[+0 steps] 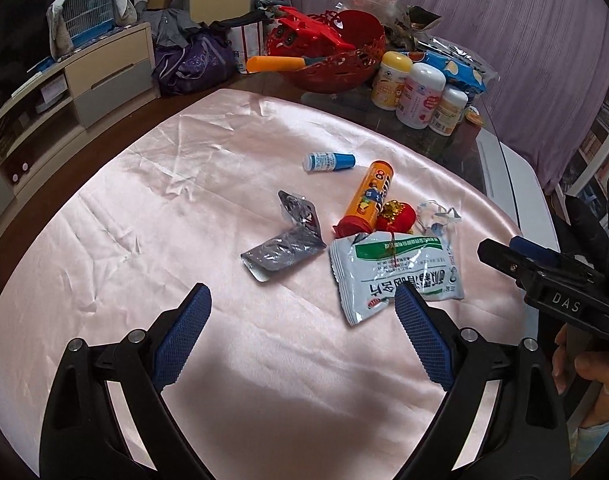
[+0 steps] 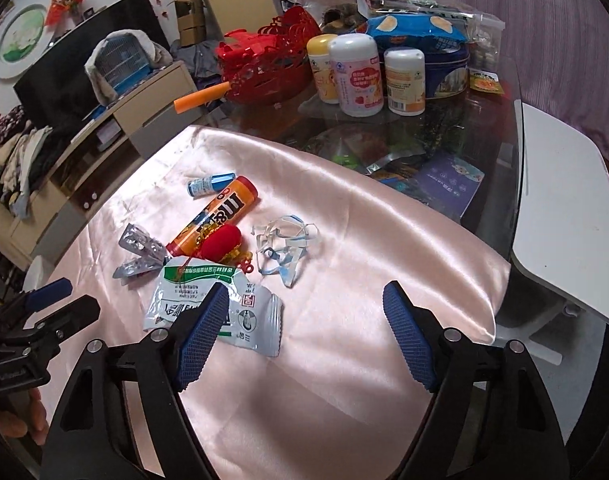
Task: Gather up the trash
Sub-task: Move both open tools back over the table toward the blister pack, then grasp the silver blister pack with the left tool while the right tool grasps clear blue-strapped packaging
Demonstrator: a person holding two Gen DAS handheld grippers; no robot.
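On the pink satin cloth (image 1: pixel 184 208) lies a cluster of trash: a torn white-and-green packet (image 1: pixel 396 272) (image 2: pixel 212 312), a bent silver blister pack (image 1: pixel 284 240) (image 2: pixel 140 252), an orange tube (image 1: pixel 370 196) (image 2: pixel 216 214), a small blue-and-white bottle (image 1: pixel 328 160) (image 2: pixel 210 185), a red ornament (image 1: pixel 396 216) (image 2: pixel 224 242) and tangled clear plastic strips (image 1: pixel 438 216) (image 2: pixel 286 246). My left gripper (image 1: pixel 304 292) is open and empty, just short of the packet. My right gripper (image 2: pixel 304 292) is open and empty, its left finger over the packet's edge.
At the back of the glass table (image 2: pixel 444 136) stand a red basket (image 1: pixel 336 60) with toys, three supplement bottles (image 1: pixel 420 96) (image 2: pixel 356 76), a blue tin (image 2: pixel 444 68) and snack bags. A white chair (image 2: pixel 560 208) is on the right, a TV cabinet (image 1: pixel 84 80) on the left.
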